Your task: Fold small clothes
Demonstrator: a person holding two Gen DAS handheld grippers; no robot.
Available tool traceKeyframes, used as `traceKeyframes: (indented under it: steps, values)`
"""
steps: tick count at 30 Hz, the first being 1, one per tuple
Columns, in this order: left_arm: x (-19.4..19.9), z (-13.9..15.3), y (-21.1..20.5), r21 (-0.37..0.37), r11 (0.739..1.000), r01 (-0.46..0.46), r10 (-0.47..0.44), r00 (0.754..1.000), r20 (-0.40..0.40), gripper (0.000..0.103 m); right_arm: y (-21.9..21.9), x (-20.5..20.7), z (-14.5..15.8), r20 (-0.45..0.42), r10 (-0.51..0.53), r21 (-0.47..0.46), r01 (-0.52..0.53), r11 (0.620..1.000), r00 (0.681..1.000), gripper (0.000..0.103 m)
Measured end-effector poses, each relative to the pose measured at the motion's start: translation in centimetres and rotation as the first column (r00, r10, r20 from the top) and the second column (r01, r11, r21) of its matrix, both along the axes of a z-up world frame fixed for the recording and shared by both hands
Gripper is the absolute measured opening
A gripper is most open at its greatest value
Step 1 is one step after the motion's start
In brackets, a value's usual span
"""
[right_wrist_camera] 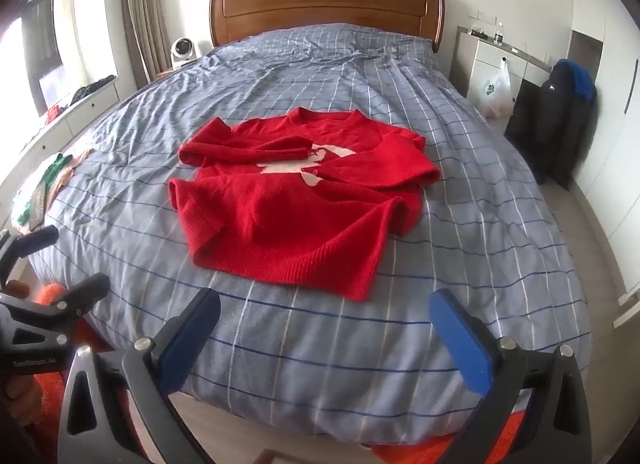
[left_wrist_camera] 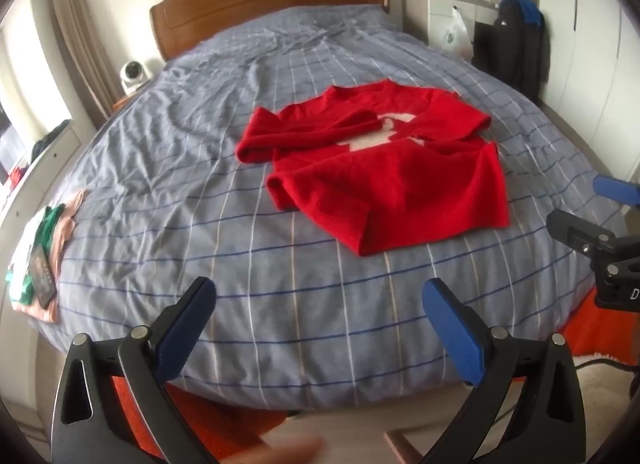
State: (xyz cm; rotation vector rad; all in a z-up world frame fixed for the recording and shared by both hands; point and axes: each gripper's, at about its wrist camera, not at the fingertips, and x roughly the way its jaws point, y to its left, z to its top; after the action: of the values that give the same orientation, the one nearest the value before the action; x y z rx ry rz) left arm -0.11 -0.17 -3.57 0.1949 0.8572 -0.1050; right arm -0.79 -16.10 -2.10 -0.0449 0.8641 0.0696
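Red sweater (right_wrist_camera: 296,200) mid-frame on bed (right_wrist_camera: 460,224), sleeves crossed over chest, hem rumpled. Left tool (left_wrist_camera: 316,328) and right tool (right_wrist_camera: 324,328) both released, empty, well short of it. Risk: thick knit bunching, sleeves sliding out mid-fold.

Bed with checked cover, seen from its foot end.

We see a bed (right_wrist_camera: 460,192) with a brown wooden headboard (right_wrist_camera: 326,6), spread with a wrinkled blue-grey cover crossed by white and dark-blue lines. Near its middle lies a red knitted sweater (right_wrist_camera: 288,216) bearing a white motif, front up, both sleeves folded across the chest, hem toward us. At the left edge we find a small pile of folded clothes (left_wrist_camera: 40,260), white, green and peach, with a dark flat object on top.
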Motion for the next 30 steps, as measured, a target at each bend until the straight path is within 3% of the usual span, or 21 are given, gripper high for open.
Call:
traceKeyframes:
  steps: [30]
  values:
    - [0.8,-0.9,1.7,-0.009,0.999,-0.040,0.040,0.999,-0.009,0.103,0.2,0.3,-0.3,0.046,-0.011,0.002,0.011,1.000,0.999,0.103]
